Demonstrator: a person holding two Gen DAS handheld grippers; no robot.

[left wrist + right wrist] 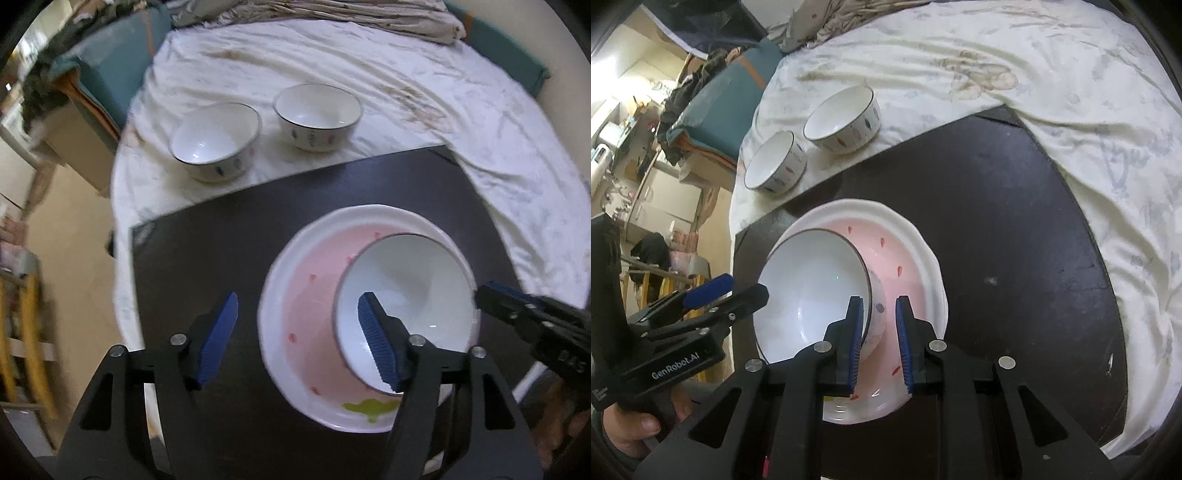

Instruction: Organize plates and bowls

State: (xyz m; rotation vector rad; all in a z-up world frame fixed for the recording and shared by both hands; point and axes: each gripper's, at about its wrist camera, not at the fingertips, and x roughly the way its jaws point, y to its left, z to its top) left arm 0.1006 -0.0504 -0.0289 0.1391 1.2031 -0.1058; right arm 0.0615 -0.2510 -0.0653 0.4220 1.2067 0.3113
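right gripper (877, 343) straddles the near rim of the bowl (812, 295), one pad inside, one outside the wall; a gap shows on the outer side, so jaws are apart around the rim, not clamped. bowl sits tilted on the pink plate (916, 258), leaning toward the plate's left side in the right wrist view. plate rests on the dark board (1015, 240), toward its front-left corner, board lying on the white cloth (1071, 92)

left gripper (299, 336) is wide apart, holding nothing, hovering over the plate's left rim and the bowl; whether it touches either i cannot tell

two more bowls, left spare bowl (216, 142) and right spare bowl (317, 116), stand upright on the cloth just beyond the board's far edge, near each other, apart from the plate

judgement: bowl is being set on or picked off the plate, spare bowls not yet stacked

risks: bowl is tipped, so opening further could let it rock or slide across the glazed plate; a thin rim pinch could slip; the left pad could knock the bowl; the soft cloth under the board could make things shift
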